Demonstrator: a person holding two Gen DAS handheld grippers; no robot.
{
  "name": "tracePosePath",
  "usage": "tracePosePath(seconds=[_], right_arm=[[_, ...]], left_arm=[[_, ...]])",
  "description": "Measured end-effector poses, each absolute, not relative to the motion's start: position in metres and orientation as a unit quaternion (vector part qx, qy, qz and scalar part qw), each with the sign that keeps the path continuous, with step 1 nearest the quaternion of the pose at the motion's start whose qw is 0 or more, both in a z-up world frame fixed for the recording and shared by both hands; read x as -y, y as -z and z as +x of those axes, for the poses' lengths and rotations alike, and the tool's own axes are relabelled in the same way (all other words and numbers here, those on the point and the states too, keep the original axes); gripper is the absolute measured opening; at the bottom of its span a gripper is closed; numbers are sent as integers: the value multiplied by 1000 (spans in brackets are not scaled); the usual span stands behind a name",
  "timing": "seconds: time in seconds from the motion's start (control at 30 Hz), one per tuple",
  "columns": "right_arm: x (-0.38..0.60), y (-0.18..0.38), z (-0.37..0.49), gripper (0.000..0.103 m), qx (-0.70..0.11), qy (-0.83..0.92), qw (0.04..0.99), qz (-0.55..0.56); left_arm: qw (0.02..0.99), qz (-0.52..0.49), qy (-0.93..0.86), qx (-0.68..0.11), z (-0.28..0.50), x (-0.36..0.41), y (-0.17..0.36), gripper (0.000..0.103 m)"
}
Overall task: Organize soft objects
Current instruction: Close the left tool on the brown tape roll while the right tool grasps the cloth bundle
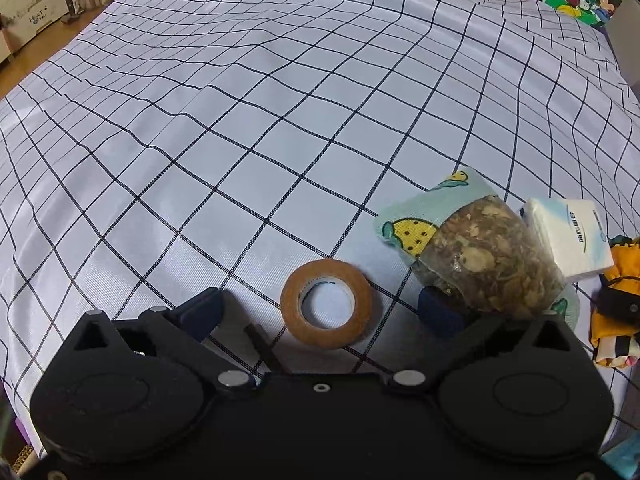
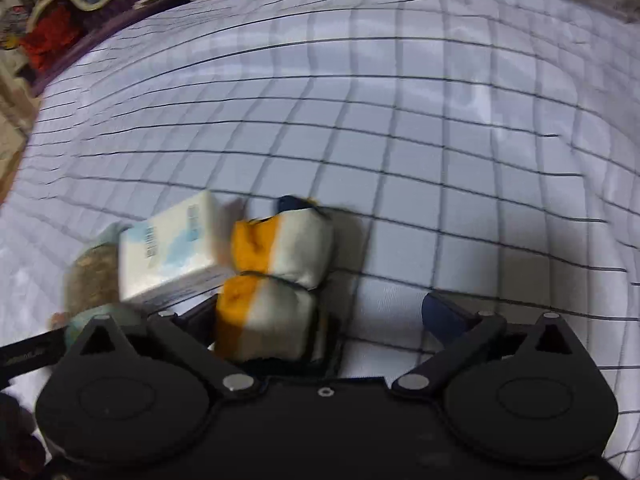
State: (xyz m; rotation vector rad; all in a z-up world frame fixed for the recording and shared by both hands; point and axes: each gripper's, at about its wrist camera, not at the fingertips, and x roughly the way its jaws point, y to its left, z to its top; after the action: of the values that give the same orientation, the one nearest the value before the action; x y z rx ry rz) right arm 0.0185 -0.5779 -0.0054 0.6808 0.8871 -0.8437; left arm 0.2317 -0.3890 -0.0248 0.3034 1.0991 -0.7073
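Left fingers (image 1: pixel 204 312): spread wide, nothing gripped; brown ring-shaped tape roll (image 1: pixel 326 304) lies flat between them.
Right fingers (image 2: pixel 442 314): spread wide, nothing gripped.
Orange-and-white folded cloth bundle (image 2: pixel 276 280): rested on checked white bedsheet (image 2: pixel 440 160), touching white tissue pack (image 2: pixel 172 248).
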Motion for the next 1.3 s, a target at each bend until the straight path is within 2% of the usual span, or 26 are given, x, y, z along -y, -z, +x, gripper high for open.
tracePosePath(seconds=[0.2, 0.37, 0.43, 0.57, 0.7, 0.87, 1.13, 1.2, 1.27, 1.3], right_arm=[[584, -14, 1, 102, -340, 227, 800, 438], [601, -5, -15, 100, -273, 123, 785, 542], [597, -17, -18, 100, -274, 188, 803, 495], [569, -40, -2, 100, -325, 338, 829, 304], [544, -34, 23, 101, -371, 354, 837, 194], [537, -16, 37, 101, -412, 330, 833, 164], [545, 4, 52, 101, -432, 330, 820, 180], [544, 4, 53, 97, -428, 331, 823, 173], [542, 4, 55, 79, -436, 320, 825, 167], [541, 4, 57, 77, -438, 320, 823, 168]], left_arm=[[780, 144, 324, -516, 234, 393, 26, 101], [781, 144, 323, -514, 233, 393, 27, 101], [781, 145, 324, -515, 233, 393, 27, 101], [780, 147, 324, -515, 233, 393, 27, 101], [779, 149, 325, -515, 233, 394, 27, 101], [777, 150, 326, -517, 234, 394, 27, 101], [777, 150, 327, -517, 234, 394, 28, 101], [777, 150, 327, -516, 234, 394, 28, 101], [777, 149, 328, -516, 234, 394, 28, 101], [777, 149, 328, -517, 235, 394, 28, 101]])
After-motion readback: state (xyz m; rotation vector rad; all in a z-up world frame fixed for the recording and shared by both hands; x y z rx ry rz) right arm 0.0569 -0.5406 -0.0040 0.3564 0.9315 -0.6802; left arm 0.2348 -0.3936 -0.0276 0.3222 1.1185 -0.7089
